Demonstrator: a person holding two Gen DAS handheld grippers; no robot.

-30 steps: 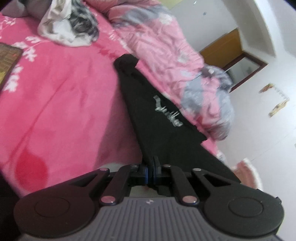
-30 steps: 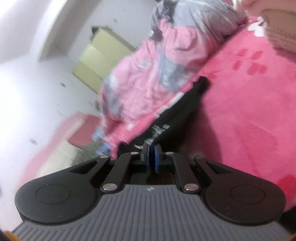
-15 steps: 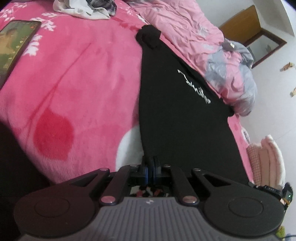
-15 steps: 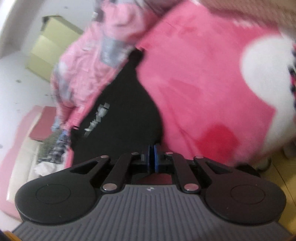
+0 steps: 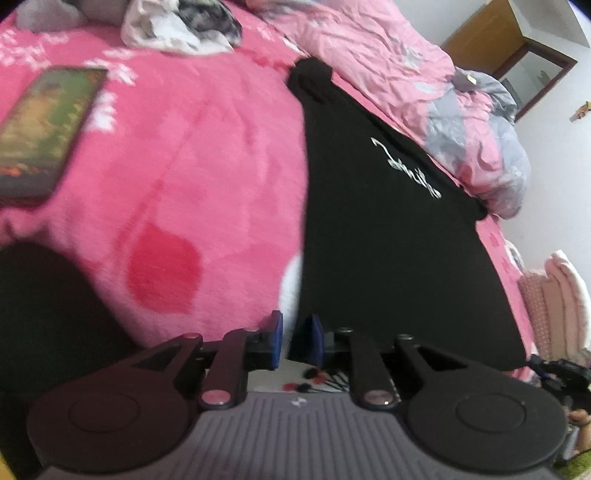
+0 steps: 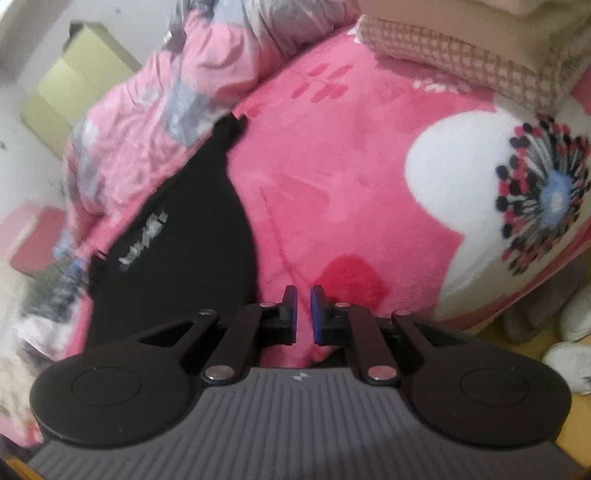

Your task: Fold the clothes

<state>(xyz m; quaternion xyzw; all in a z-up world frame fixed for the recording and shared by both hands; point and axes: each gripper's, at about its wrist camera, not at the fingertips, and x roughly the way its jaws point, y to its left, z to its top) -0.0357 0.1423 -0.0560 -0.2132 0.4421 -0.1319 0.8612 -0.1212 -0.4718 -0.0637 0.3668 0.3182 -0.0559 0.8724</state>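
A black shirt (image 5: 388, 236) is spread flat on a pink blanket (image 5: 207, 177) that covers the bed. White writing (image 5: 406, 168) can be seen on the shirt. In the left view, the shirt is laid from the near edge of the bed up toward the far side, where it gets narrow. In the right view, the same black shirt (image 6: 188, 240) is seen on the left part of the pink blanket (image 6: 332, 177). The left claw (image 5: 296, 341) is held just at the near corner of the shirt. Its jaws are opening, with a small gap between the blue pads, and it cannot be told if the cloth edge is pinched or just behind them. The right claw (image 6: 303, 314) is held over the pink blanket, just beside the near edge of the shirt. Its jaws are opening too, and nothing is held between them; only blanket is seen through the gap. A rumpled pink and grey quilt (image 5: 443, 103) is piled along the far side of the shirt. A pile of white and grey clothes (image 5: 181, 26) is left near the top of the bed. A dark tablet (image 5: 44, 136) with a green picture is laid on the blanket, well apart from the shirt. A big white flower shape (image 6: 461, 192) is printed on the blanket. White shoes (image 6: 576, 332) are seen on the floor by the bed.
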